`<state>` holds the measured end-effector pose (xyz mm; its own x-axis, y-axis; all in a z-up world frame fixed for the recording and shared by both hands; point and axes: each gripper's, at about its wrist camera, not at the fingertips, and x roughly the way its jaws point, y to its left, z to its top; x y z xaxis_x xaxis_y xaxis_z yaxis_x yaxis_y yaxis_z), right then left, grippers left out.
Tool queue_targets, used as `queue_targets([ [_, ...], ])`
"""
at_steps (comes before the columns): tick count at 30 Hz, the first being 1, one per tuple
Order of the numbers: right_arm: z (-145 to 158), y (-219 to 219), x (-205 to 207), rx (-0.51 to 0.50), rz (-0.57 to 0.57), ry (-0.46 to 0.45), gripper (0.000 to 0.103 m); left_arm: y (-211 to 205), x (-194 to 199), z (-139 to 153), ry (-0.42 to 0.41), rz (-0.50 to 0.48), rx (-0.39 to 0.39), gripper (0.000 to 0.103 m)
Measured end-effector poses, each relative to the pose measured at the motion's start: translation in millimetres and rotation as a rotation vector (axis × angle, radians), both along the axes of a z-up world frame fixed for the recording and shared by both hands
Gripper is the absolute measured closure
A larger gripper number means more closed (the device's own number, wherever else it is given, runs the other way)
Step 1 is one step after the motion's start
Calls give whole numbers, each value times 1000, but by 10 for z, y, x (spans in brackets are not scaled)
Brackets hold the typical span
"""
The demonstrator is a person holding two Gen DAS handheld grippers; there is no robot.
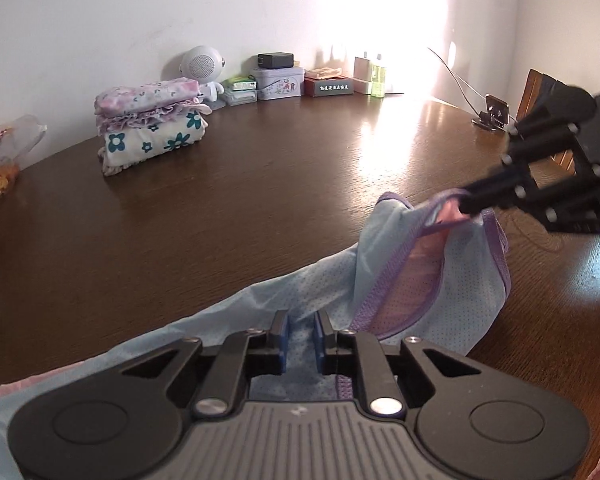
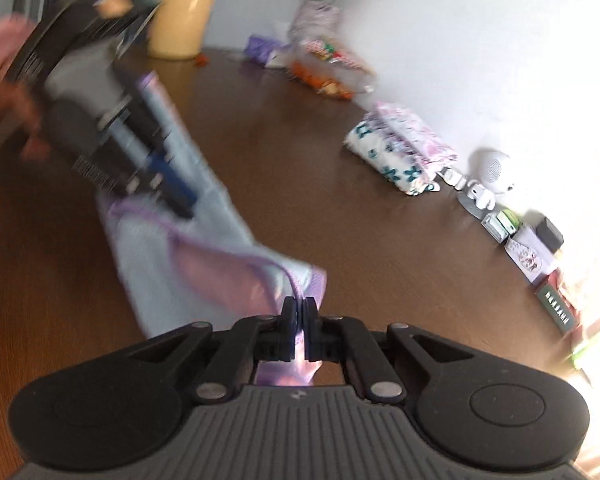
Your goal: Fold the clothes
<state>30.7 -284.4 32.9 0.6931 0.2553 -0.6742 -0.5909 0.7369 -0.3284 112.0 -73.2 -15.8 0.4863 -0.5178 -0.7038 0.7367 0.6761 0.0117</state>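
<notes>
Now your left gripper [image 1: 301,332] fingers pinch the blue garment [image 1: 428,280] at lower centre; the right gripper [image 1: 466,202] pinches its purple-edged corner, upper right.

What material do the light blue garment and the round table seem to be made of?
Light blue garment: probably a thin synthetic mesh knit, matte; tiny holes show across it, and purple ribbed trim edges its openings.
Table: looks like dark wood or wood veneer with a semi-gloss finish; grain lines are visible, and window light reflects brightly on it.
</notes>
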Motion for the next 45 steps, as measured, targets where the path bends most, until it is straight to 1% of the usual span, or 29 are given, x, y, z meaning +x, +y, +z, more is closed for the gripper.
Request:
queue_targets([
  [2, -46, 56, -73, -18, 12, 7, 100, 2, -1, -3, 1, 9, -5, 90],
  [6, -85, 142, -237, -56, 22, -34, 100, 8, -10, -17, 1, 27, -17, 88],
  [10, -30, 186, -410, -117, -34, -194, 100, -2, -37, -21, -9, 35, -16, 88],
  [11, -20, 177, -409, -106, -40, -184, 100, -5, -44, -21, -11, 36, -14, 88],
  [12, -21, 163, -397, -79, -33, -144, 99, -9, -46, -22, -12, 36, -13, 88],
  [13, -29, 150, -385, -48, -21, -99, 96, -12, -48, -23, -13, 37, -12, 88],
  [14, -32, 138, -374, -18, -14, -65, 90, -15, -54, -24, -14, 37, -11, 88],
  [15, -20, 122, -352, 8, -18, -53, 84, -18, -59, -24, -16, 37, -11, 89],
  [16, 15, 96, -302, 29, -30, -50, 69, -20, -64, -25, -16, 36, -11, 89],
  [17, 64, 67, -233, 51, -42, -45, 65, -23, -68, -26, -17, 36, -12, 89],
  [19, 164, 8, -94, 94, -66, -35, 65, -35, -70, -27, -19, 33, -11, 88],
  [20, 199, 4, -10, 88, -65, -26, 66, -44, -73, -27, -21, 30, -8, 88],
  [22, 222, 73, 206, -2, -29, 9, 67, -65, -78, -31, -27, 25, -1, 85],
  [23, 209, 130, 322, -58, 0, 46, 70, -68, -80, -33, -29, 24, -1, 85],
  [25, 168, 241, 522, -149, 60, 139, 73, -74, -83, -37, -33, 21, -1, 85],
  [26, 137, 286, 597, -180, 74, 179, 80, -68, -81, -41, -31, 21, -5, 85],
  [27, 101, 331, 665, -207, 79, 207, 85, -61, -82, -45, -31, 22, -10, 85],
  [28, 64, 376, 733, -234, 85, 235, 97, -54, -83, -50, -31, 22, -15, 85],
  [29, 38, 413, 781, -254, 80, 248, 101, -44, -85, -55, -31, 24, -21, 85],
  [30, 42, 433, 770, -264, 58, 220, 101, -34, -87, -59, -30, 27, -27, 85],
  [33, 128, 468, 571, -282, -25, 40, 101, -8, -90, -71, -28, 35, -46, 84],
  [35, 171, 497, 287, -261, -66, -101, 101, 9, -90, -77, -27, 38, -57, 84],
  [37, 128, 551, -7, -232, -92, -188, 101, 14, -92, -79, -28, 38, -60, 84],
  [38, 78, 574, -120, -223, -106, -206, 101, 15, -93, -80, -29, 38, -61, 83],
  [40, -62, 600, -275, -209, -134, -193, 101, 10, -99, -83, -33, 39, -60, 83],
  [43, -205, 591, -378, -146, -170, -130, 100, 15, -112, -89, -38, 43, -60, 82],
  [45, -264, 586, -422, -117, -186, -112, 99, 18, -110, -92, -36, 48, -64, 82],
])
